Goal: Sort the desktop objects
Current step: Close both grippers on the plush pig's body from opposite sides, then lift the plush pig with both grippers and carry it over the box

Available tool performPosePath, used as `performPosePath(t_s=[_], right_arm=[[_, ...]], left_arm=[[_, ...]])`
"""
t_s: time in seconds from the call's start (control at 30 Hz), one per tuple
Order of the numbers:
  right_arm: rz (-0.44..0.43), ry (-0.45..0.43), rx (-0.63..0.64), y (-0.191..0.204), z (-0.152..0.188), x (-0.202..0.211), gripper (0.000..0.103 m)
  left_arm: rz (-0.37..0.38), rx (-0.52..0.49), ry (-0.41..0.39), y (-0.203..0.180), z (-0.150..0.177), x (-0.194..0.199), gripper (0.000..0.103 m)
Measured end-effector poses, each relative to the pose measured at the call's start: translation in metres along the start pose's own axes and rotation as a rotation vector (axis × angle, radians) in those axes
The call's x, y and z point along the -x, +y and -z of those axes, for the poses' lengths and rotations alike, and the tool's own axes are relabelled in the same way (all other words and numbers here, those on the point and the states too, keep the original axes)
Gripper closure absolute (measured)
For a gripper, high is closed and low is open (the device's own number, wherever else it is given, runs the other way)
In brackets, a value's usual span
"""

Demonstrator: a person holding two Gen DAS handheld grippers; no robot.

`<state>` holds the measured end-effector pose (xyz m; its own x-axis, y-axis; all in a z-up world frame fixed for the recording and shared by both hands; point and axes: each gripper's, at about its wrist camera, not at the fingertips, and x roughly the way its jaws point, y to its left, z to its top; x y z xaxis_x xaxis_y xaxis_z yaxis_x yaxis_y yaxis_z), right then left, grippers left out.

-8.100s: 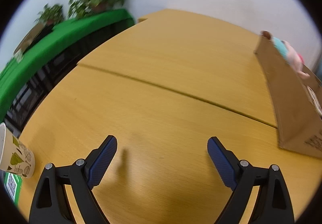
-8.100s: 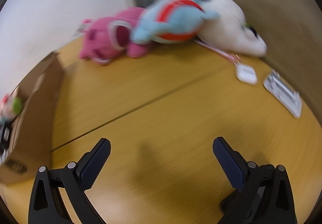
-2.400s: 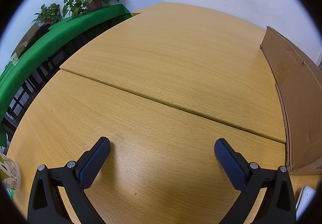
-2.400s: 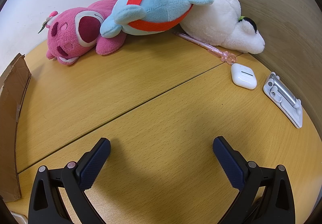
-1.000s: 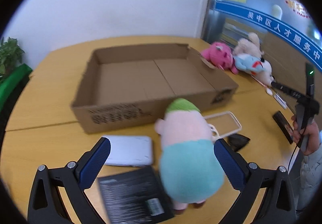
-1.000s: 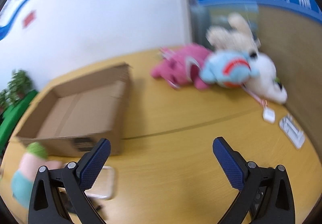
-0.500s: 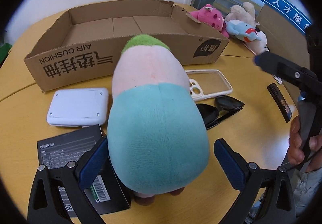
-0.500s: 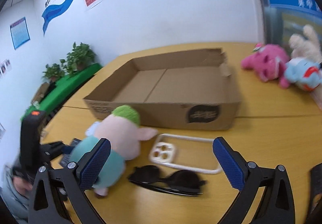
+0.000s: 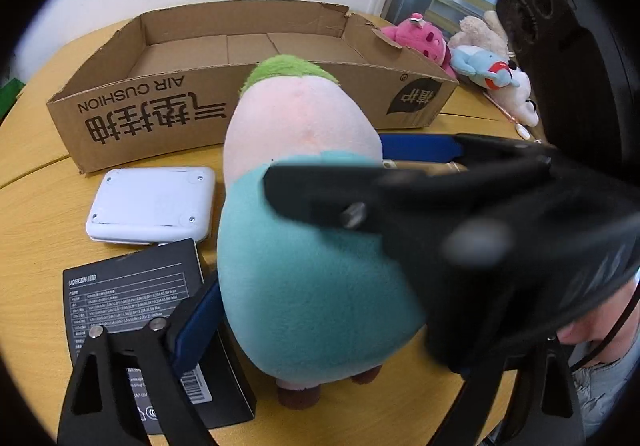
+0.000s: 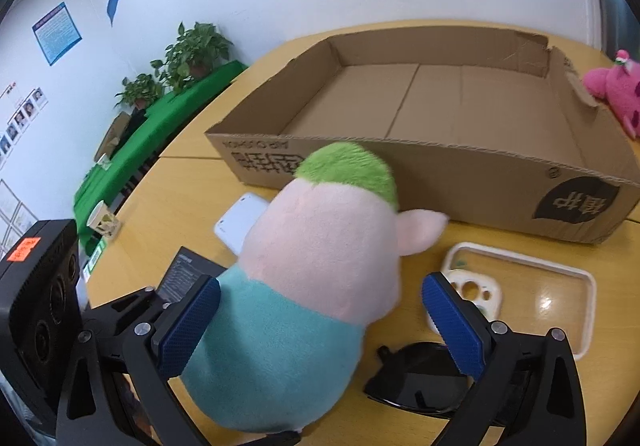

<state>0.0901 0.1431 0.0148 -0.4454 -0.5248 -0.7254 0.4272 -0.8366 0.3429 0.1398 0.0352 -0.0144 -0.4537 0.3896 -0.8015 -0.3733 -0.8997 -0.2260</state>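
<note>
The plush toy point(image 10: 304, 310) stands on the surface point(image 10: 192, 213) between the spread fingers of both grippers. The right gripper point(image 10: 320, 322) brackets it, neither pad clearly pressing; the left gripper point(image 9: 320, 330) has its left pad against the teal belly. Beyond the fingertips lies the cardboard box point(image 10: 460, 181).

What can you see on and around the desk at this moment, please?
plush pig: 1, pink, teal, green top, upright before box
box: 1, brown cardboard, empty
white device: 1, left of pig
black carton: 1, near left
phone case: 1, clear-white, right of pig
sunglasses: 1, black, near right
plush toys: several, pink, blue, white, beyond box
plants: 2, green, far shelf
left gripper: around pig
right gripper: open, straddling pig
</note>
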Motion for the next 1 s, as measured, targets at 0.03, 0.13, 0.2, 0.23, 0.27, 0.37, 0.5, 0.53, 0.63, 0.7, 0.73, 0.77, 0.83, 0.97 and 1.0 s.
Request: performPosePath(t_s=[0.03, 0.13, 0.2, 0.23, 0.27, 0.37, 0.5, 0.53, 0.63, 0.7, 0.73, 0.77, 0.83, 0.97, 1.0], right_arm=[[-0.014, 0.007, 0.004, 0.002, 0.0, -0.005, 0.007], [0.003, -0.005, 0.016, 0.008, 0.003, -0.009, 0.008], [0.009, -0.02, 0.004, 0.011, 0.002, -0.006, 0.014], [0.013, -0.029, 0.0, 0.012, 0.002, -0.003, 0.018], [0.018, -0.04, -0.001, 0.014, 0.001, 0.002, 0.02], [0.035, -0.091, 0.009, 0.02, -0.009, 0.021, 0.023], [0.05, -0.171, 0.031, 0.026, -0.031, 0.052, 0.024], [0.058, -0.192, 0.043, 0.029, -0.039, 0.06, 0.024], [0.074, -0.254, 0.08, 0.037, -0.063, 0.081, 0.025], [0.076, -0.294, 0.107, 0.043, -0.086, 0.094, 0.026], [0.078, -0.316, 0.128, 0.046, -0.098, 0.102, 0.026], [0.081, -0.33, 0.14, 0.048, -0.106, 0.107, 0.026], [0.088, -0.37, 0.176, 0.057, -0.128, 0.12, 0.026], [0.082, -0.433, 0.226, 0.069, -0.169, 0.143, 0.027], [0.076, -0.442, 0.237, 0.071, -0.181, 0.147, 0.027]], left_arm=[[0.003, -0.002, 0.006, 0.001, 0.0, 0.0, 0.012], [0.0, -0.023, 0.016, 0.001, -0.001, -0.001, 0.015], [0.009, -0.029, 0.007, 0.002, -0.003, 0.001, 0.018], [0.015, -0.029, 0.001, 0.002, -0.004, 0.003, 0.019], [0.023, -0.029, -0.007, 0.003, -0.005, 0.005, 0.019], [0.034, -0.054, -0.06, -0.002, -0.017, 0.02, 0.02], [0.035, -0.1, -0.128, -0.009, -0.043, 0.044, 0.02], [0.032, -0.11, -0.145, -0.01, -0.05, 0.049, 0.02], [0.028, -0.134, -0.2, -0.009, -0.076, 0.067, 0.02], [0.021, -0.148, -0.238, -0.009, -0.094, 0.081, 0.02], [0.014, -0.158, -0.268, -0.009, -0.107, 0.091, 0.02], [0.011, -0.163, -0.283, -0.008, -0.113, 0.096, 0.02], [0.001, -0.175, -0.329, -0.007, -0.134, 0.112, 0.02], [-0.032, -0.205, -0.398, -0.003, -0.166, 0.135, 0.02], [-0.04, -0.209, -0.417, 0.0, -0.176, 0.141, 0.02]])
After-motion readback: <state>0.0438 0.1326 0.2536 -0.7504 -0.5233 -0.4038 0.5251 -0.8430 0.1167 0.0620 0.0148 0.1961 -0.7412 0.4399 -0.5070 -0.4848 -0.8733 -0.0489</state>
